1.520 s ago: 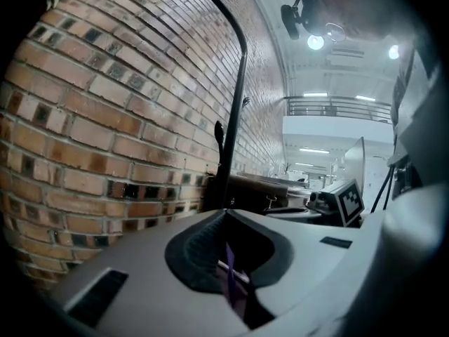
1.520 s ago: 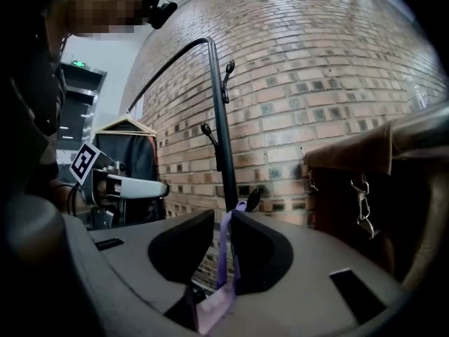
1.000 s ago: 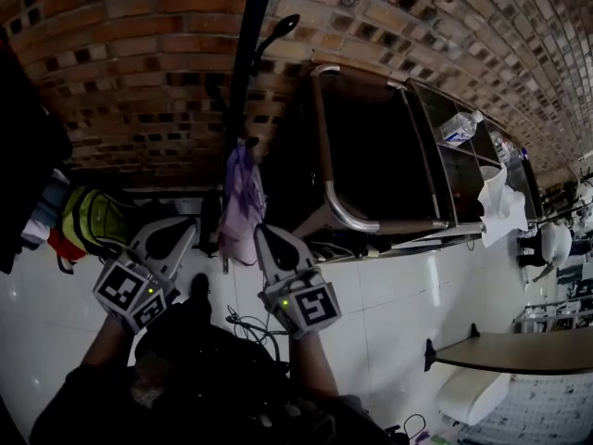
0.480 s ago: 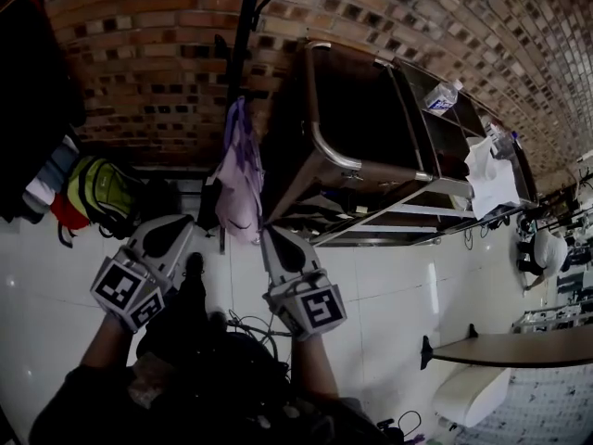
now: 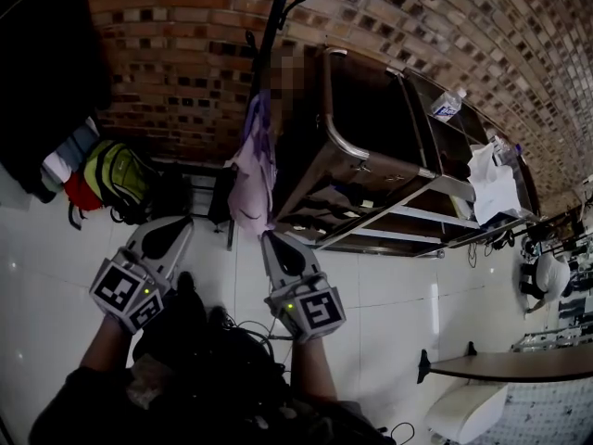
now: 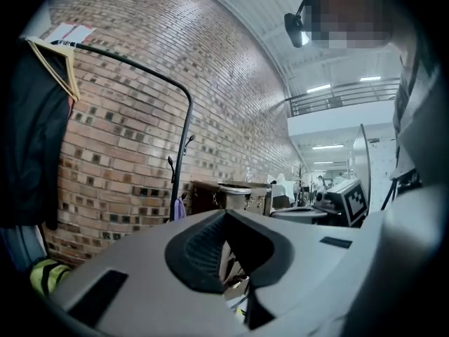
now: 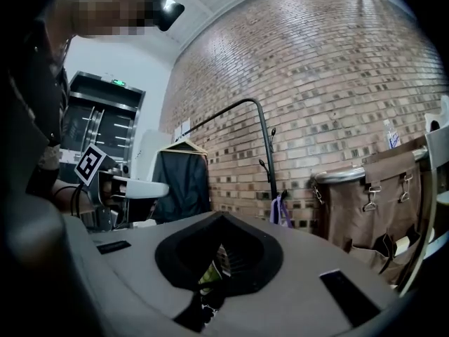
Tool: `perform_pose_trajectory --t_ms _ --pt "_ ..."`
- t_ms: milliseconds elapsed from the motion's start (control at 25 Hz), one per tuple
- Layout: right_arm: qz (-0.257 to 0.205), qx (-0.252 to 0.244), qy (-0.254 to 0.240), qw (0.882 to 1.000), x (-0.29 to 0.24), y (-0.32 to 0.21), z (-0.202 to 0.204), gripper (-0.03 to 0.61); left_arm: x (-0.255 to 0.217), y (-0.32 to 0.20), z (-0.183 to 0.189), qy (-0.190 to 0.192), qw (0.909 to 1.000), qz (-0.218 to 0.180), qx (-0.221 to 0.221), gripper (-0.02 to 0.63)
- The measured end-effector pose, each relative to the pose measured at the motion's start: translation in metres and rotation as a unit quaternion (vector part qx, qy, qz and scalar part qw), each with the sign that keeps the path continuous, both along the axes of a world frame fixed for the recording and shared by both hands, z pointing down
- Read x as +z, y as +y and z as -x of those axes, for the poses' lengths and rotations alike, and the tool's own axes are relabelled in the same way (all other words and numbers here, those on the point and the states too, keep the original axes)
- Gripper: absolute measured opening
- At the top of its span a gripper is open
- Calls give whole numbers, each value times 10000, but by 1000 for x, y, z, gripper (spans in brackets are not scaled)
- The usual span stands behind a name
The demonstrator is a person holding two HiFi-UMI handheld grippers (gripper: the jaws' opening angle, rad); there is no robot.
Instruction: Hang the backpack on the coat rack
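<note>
The black backpack [image 5: 199, 332] hangs low between my two grippers, close to the person's body. My left gripper [image 5: 176, 228] and right gripper [image 5: 269, 239] point level at the brick wall, side by side, jaws closed to the tips. A dark strip sits in each jaw slot; the grip itself is hidden. The black coat rack pole [image 5: 275, 17] stands straight ahead, with a purple cloth [image 5: 252, 170] hanging from it just beyond the fingertips. The pole [image 6: 179, 153] shows left of centre past the left gripper [image 6: 224, 213]. In the right gripper view the pole [image 7: 266, 146] rises behind that gripper [image 7: 221, 216].
A yellow-green bag [image 5: 116, 179] lies on the floor by the wall at left, under a clothes rail with a dark coat [image 5: 42, 63]. A dark fabric cart with a metal frame [image 5: 371, 156] stands right of the pole. A cable [image 5: 246, 327] trails on the white tile floor.
Both grippers and the backpack have travelled together across the floor. In the head view the coat rack, purple cloth and yellow-green bag have slid rightwards, and the cloth no longer overlaps the fingertips.
</note>
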State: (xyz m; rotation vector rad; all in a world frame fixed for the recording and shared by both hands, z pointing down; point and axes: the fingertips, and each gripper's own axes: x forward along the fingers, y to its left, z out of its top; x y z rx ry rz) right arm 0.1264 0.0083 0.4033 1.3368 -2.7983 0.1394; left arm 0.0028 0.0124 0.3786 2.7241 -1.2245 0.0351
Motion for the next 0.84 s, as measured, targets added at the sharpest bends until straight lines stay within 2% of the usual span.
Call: perform_pose_trajectory --t_ms 200,840 --pt "-85 -42 214 9997 -9 4 15 2 -6 6 16 7 9999 -29 -112 40" --pt "-130 99 625 9979 -20 10 81 2 -4 13 85 53 9999 89 -14 40"
